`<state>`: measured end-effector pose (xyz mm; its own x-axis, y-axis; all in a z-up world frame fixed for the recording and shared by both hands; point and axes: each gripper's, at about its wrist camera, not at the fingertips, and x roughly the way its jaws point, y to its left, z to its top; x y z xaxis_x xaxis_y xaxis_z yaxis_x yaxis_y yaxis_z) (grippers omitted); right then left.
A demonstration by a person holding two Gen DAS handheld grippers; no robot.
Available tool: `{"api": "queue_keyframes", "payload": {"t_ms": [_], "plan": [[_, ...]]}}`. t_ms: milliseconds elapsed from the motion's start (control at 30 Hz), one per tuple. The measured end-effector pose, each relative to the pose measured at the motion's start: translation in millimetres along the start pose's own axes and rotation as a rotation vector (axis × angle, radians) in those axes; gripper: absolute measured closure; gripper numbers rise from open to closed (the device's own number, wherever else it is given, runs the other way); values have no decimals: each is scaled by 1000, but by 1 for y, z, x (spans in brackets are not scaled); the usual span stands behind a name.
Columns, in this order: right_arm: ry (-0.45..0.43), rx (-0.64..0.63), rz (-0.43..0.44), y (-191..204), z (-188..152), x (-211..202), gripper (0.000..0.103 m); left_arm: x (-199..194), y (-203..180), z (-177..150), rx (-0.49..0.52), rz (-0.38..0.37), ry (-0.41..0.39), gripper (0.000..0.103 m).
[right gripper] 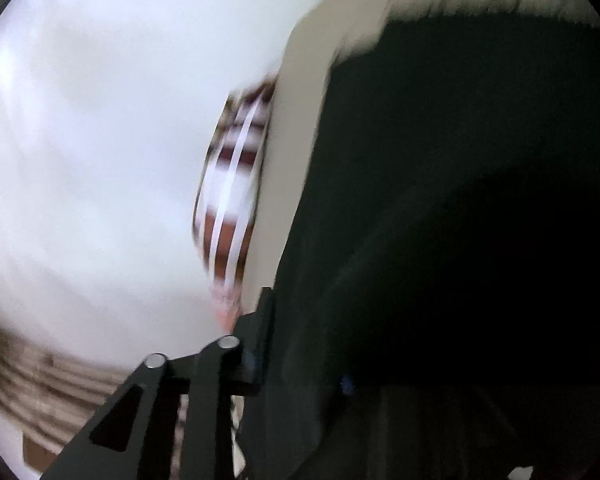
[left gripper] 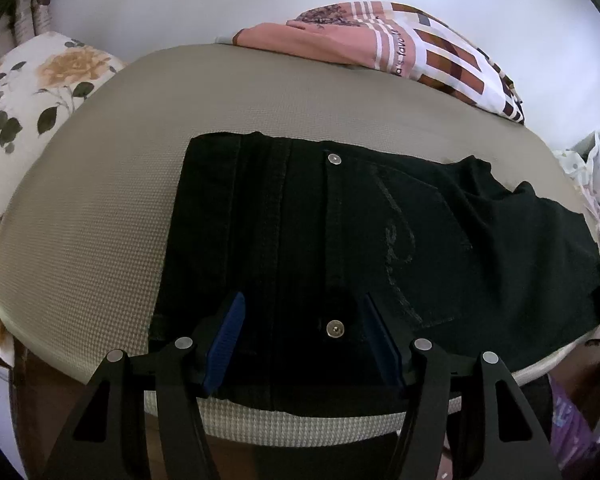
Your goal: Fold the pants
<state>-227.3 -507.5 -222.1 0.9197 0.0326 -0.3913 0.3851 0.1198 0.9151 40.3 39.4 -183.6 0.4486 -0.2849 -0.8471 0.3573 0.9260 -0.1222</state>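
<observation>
Blue pads (left gripper: 225,344) of the left hand-held gripper (left gripper: 302,340) stand apart over the waistband, empty, a metal button (left gripper: 335,328) between them. Black pants (left gripper: 340,240) lie folded on a beige padded surface (left gripper: 100,220). Patterned cloth (left gripper: 400,48) sits at its far edge. Right view blurred: right hand-held gripper (right gripper: 300,360) pinches dark pants fabric (right gripper: 460,200), jaws nearly shut.

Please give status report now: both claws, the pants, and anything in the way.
Left claw open above the black pants, gripping nothing. Right claw nearly shut in dark cloth, view blurred. Patterned bedding behind, clear.
</observation>
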Motion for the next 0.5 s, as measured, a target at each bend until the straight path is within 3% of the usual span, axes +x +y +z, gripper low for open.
{"api": "queue_keyframes", "payload": {"t_ms": [33, 100, 333, 500], "plan": [[-4, 3, -21, -7, 13, -8, 95, 0, -1, 0, 4, 5, -1, 41], [-12, 15, -34, -15, 27, -22, 97, 1, -3, 0, 20, 16, 0, 41], [-27, -53, -34, -7, 8, -63, 98, -2, -1, 0, 16, 7, 2, 41], [-49, -30, -56, -27, 6, -93, 98, -7, -1, -1, -12, -14, -1, 41]]}}
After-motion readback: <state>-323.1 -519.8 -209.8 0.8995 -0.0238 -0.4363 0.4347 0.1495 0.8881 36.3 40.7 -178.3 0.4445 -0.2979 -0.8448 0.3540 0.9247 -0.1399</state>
